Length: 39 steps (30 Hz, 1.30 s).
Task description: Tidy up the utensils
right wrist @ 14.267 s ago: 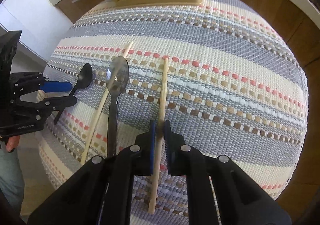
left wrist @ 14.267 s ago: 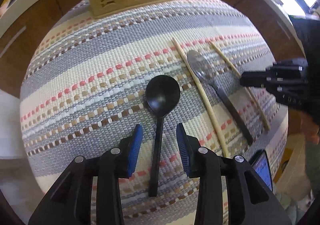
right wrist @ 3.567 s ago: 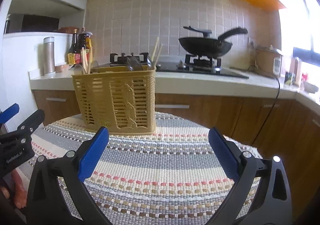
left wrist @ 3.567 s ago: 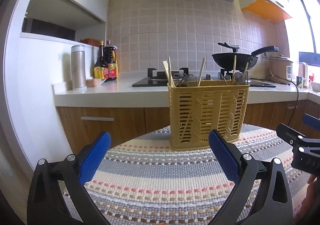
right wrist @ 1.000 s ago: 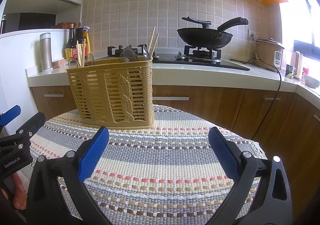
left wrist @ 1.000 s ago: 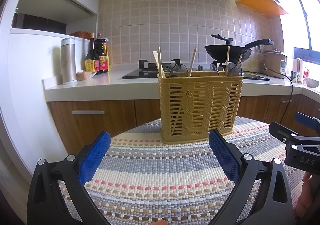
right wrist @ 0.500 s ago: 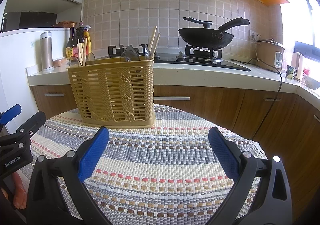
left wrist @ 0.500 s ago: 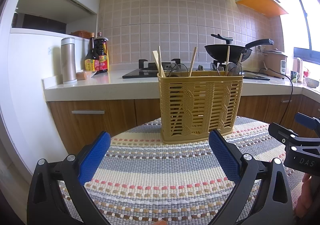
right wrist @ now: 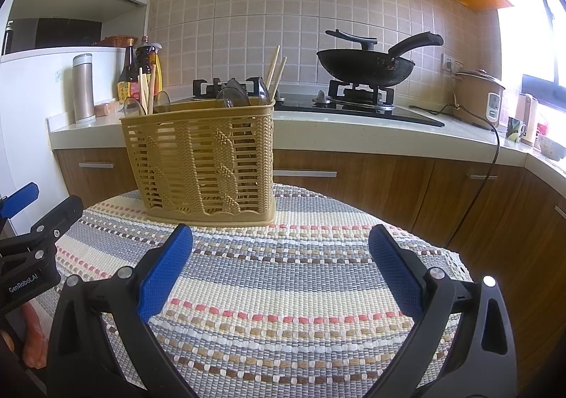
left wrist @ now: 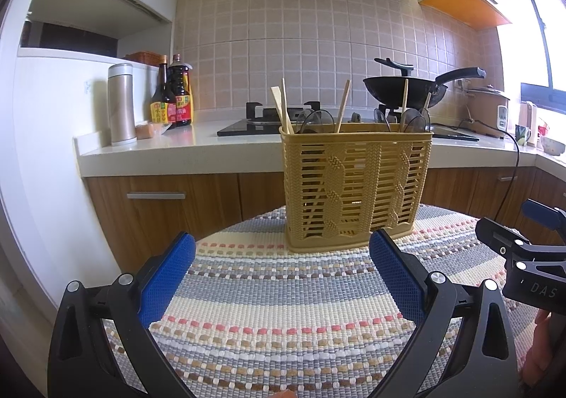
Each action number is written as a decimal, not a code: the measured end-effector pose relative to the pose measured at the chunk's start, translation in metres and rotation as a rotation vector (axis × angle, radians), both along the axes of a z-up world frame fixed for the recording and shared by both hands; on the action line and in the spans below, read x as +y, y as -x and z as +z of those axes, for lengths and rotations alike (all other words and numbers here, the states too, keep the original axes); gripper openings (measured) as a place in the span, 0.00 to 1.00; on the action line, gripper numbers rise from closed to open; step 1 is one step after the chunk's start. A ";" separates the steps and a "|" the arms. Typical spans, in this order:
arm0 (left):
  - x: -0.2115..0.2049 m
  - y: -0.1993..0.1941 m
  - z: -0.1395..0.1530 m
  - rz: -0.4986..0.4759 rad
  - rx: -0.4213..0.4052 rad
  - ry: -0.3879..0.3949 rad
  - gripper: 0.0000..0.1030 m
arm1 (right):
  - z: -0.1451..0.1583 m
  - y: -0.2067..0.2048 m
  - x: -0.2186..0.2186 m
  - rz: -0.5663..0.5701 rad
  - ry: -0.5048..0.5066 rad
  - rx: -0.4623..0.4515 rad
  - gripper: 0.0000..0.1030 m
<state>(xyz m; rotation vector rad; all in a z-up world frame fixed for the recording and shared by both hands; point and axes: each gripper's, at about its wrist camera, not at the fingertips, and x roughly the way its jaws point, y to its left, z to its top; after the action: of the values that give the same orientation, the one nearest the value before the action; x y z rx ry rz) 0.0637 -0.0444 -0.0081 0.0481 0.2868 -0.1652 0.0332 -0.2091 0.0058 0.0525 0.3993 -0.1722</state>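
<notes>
Counts: 1 tan slatted plastic utensil basket [left wrist: 355, 191], 4 wooden chopsticks [left wrist: 342, 107] sticking out of it, spoon bowls inside (count unclear), 1 black wok [right wrist: 366, 65], 2 dark sauce bottles [left wrist: 173, 95], 1 steel thermos flask [left wrist: 121, 104], 1 striped woven mat [right wrist: 283, 277]

Left tool [left wrist: 281, 265] wide apart over striped mat [left wrist: 283, 309], utensil-filled yellow basket [left wrist: 355, 191] beyond

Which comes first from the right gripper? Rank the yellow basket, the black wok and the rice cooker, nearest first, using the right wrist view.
From the right gripper:
1. Yellow basket, on the striped mat, ahead and left.
2. Black wok, on the stove behind.
3. Rice cooker, far right on the counter.
</notes>
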 end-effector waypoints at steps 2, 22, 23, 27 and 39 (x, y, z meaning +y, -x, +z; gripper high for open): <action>0.000 -0.001 0.000 0.001 0.004 0.001 0.93 | 0.000 0.000 0.001 0.001 0.004 0.000 0.92; 0.003 -0.004 0.001 0.008 0.016 0.003 0.93 | -0.001 -0.001 0.000 0.012 0.008 0.002 0.92; 0.003 -0.004 0.001 0.008 0.017 0.003 0.93 | -0.001 0.000 0.001 0.012 0.010 0.002 0.92; 0.003 -0.003 0.001 0.007 0.016 0.002 0.93 | -0.001 -0.001 0.000 0.016 0.011 0.003 0.92; -0.003 -0.001 0.002 -0.025 0.000 -0.017 0.93 | -0.001 -0.002 0.000 0.020 0.011 0.007 0.92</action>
<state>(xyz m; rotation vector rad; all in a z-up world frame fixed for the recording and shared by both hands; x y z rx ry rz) 0.0645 -0.0470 -0.0066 0.0687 0.2876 -0.1880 0.0353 -0.2088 0.0044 0.0371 0.4055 -0.1547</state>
